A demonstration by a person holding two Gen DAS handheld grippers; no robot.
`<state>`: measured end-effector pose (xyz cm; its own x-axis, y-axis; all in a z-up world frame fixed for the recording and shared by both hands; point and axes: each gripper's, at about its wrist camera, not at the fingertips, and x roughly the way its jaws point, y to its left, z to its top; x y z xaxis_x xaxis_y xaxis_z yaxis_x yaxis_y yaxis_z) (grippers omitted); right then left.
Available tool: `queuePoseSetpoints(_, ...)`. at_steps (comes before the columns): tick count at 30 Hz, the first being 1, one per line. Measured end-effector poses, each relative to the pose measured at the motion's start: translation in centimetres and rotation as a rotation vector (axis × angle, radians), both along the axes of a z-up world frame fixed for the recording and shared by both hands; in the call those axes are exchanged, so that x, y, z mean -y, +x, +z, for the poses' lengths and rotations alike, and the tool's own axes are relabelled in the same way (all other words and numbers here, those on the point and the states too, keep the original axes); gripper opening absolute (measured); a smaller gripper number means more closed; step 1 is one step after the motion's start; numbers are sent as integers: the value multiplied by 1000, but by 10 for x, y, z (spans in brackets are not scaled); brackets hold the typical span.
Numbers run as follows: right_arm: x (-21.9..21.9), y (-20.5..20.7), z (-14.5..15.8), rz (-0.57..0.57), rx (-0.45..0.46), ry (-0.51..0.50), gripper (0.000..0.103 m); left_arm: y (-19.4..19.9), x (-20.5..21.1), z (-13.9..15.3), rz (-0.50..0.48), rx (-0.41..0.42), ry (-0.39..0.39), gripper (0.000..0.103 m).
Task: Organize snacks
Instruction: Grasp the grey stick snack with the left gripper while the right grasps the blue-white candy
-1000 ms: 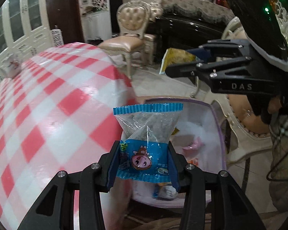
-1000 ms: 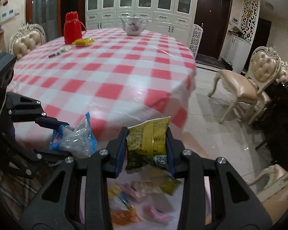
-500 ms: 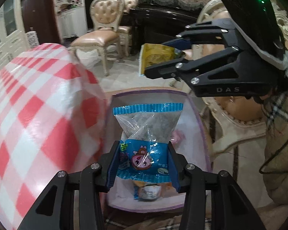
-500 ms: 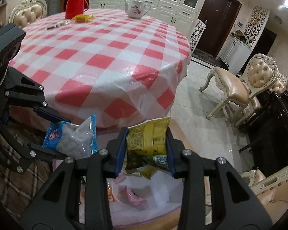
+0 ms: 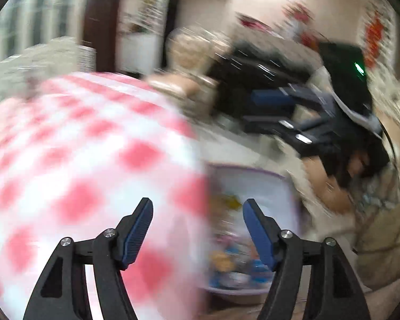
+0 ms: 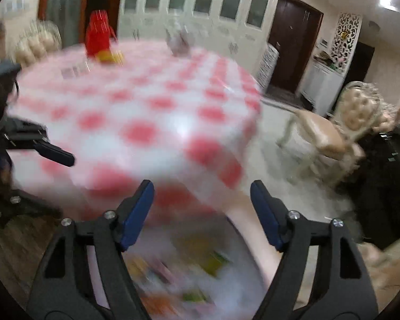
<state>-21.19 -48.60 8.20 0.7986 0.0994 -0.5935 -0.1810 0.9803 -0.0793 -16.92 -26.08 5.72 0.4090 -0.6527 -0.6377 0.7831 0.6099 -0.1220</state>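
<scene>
Both views badly motion-blurred. L gripper point(image 5: 197, 210) in its own cam: jaws opening, blue pads well apart, nothing betw them. R gripper point(image 6: 202, 194) same: jaws opening, nothing gripped, pads clear of everything. Just below and beyond the L fingers sits a white bin point(image 5: 285, 186) w/ a purple rim, at the foot of the table's near edge on the R of that view; snack packets point(image 5: 234, 264) lie loose inside it, blue, yellow and orange smears, prob several wrappers but too blurred to count or read. R cam shows the same bin point(image 6: 250, 256) under its fingers, w/ yellow, green and orange packets point(image 6: 200, 261) in it. Beside the bin, the round table w/ red-and-white check cloth point(image 5: 74, 160) fills the L half of the L view and the middle of the R view point(image 6: 146, 112). In the L view the R gripper point(image 5: 282, 112) hangs above the bin's far side, upper R. In the R view the L gripper point(image 6: 56, 156) shows at the L edge by the table's near edge. At the table's far edge: a red jug point(image 6: 97, 36), a yellow packet point(image 6: 109, 56) just in front of it, and a pale teapot-like blur point(image 6: 177, 41). Beyond: a cream chair point(image 6: 333, 133), white cabinets point(image 6: 189, 0), dark door point(image 6: 293, 45).
</scene>
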Motion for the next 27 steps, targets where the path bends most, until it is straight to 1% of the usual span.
queuePoseSetpoints(2,-35,27,4,49,17,56,79,21,-42,7,126,40,-7,82)
queuePoseSetpoints(3,-58,46,6,77,15,89,79,37,-72,10,222,64,5,83)
queuePoseSetpoints(4,-77,61,6,103,6,116,79,53,-97,12,299,78,20,83)
queuePoseSetpoints(6,-116,96,3,157,-25,165,79,82,-149,15,443,98,30,83)
queuePoseSetpoints(7,-140,116,0,181,-48,181,79,99,-177,16,534,110,34,83)
queuePoseSetpoints(8,-166,138,-4,204,-78,189,79,111,-198,18,600,117,33,83)
queuePoseSetpoints(9,-192,159,-8,229,-110,190,79,127,-226,20,688,125,23,83)
queuePoseSetpoints(10,-213,175,-12,249,-132,192,79,147,-262,23,805,132,-1,83)
queuePoseSetpoints(11,-234,192,-15,271,-154,193,79,159,-284,25,872,135,-18,83)
queuePoseSetpoints(12,-251,205,-17,286,-171,194,79,175,-315,28,976,138,-55,83)
queuePoseSetpoints(15,-316,256,-32,314,-232,163,77,207,-375,29,1143,116,-158,83)
queuePoseSetpoints(16,-330,266,-36,324,-241,157,75,214,-391,27,1168,110,-183,83)
queuePoseSetpoints(17,-349,278,-39,339,-251,149,74,222,-397,23,1181,110,-199,83)
queuePoseSetpoints(18,-361,287,-42,348,-258,141,72,228,-403,17,1185,106,-210,83)
queuePoseSetpoints(19,-375,299,-45,355,-261,121,69,233,-408,8,1167,86,-213,83)
queuePoseSetpoints(21,-406,321,-52,375,-257,65,66,247,-414,-13,1138,-4,-198,83)
queuePoseSetpoints(22,-415,327,-53,381,-255,57,63,247,-423,-17,1148,-31,-202,83)
queuePoseSetpoints(23,-424,337,-54,381,-255,55,61,249,-430,-18,1159,-36,-219,83)
queuePoseSetpoints(25,-440,358,-59,381,-275,60,55,248,-439,-17,1183,-43,-281,83)
queuePoseSetpoints(27,-456,375,-65,372,-293,41,52,244,-441,-17,1197,-32,-283,83)
